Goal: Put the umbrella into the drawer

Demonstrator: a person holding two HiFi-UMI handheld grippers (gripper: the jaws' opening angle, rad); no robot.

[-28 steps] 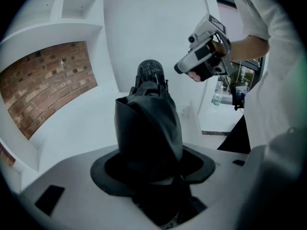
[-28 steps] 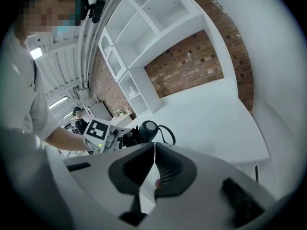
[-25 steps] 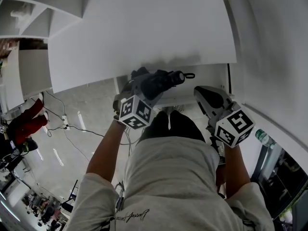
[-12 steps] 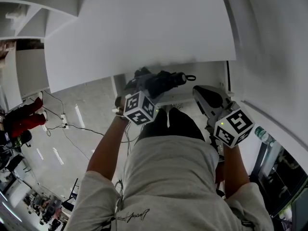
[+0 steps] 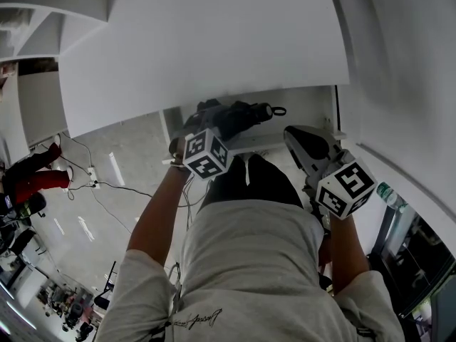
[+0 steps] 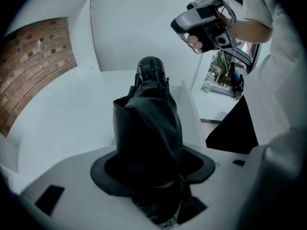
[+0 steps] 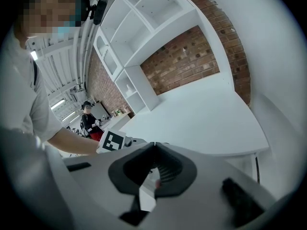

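Observation:
A black folded umbrella (image 5: 239, 118) lies crosswise in my left gripper (image 5: 211, 128), its knobbed handle and wrist loop pointing right. In the left gripper view the umbrella (image 6: 148, 128) fills the space between the jaws, which are shut on its fabric body. It hangs just below the front edge of the white tabletop (image 5: 214, 41), over the open white drawer (image 5: 303, 111). My right gripper (image 5: 295, 137) is off to the right of the umbrella, apart from it. Its jaws (image 7: 153, 146) meet with nothing between them.
The drawer's white side wall (image 6: 189, 110) runs along the right of the umbrella. A water bottle (image 5: 389, 199) stands low at the right. Cables (image 5: 107, 187) trail over the grey floor at the left, near a person in red (image 5: 35, 184).
My left gripper has sunk a little toward the drawer with the umbrella and tipped further downward. The right gripper has stayed where it was.

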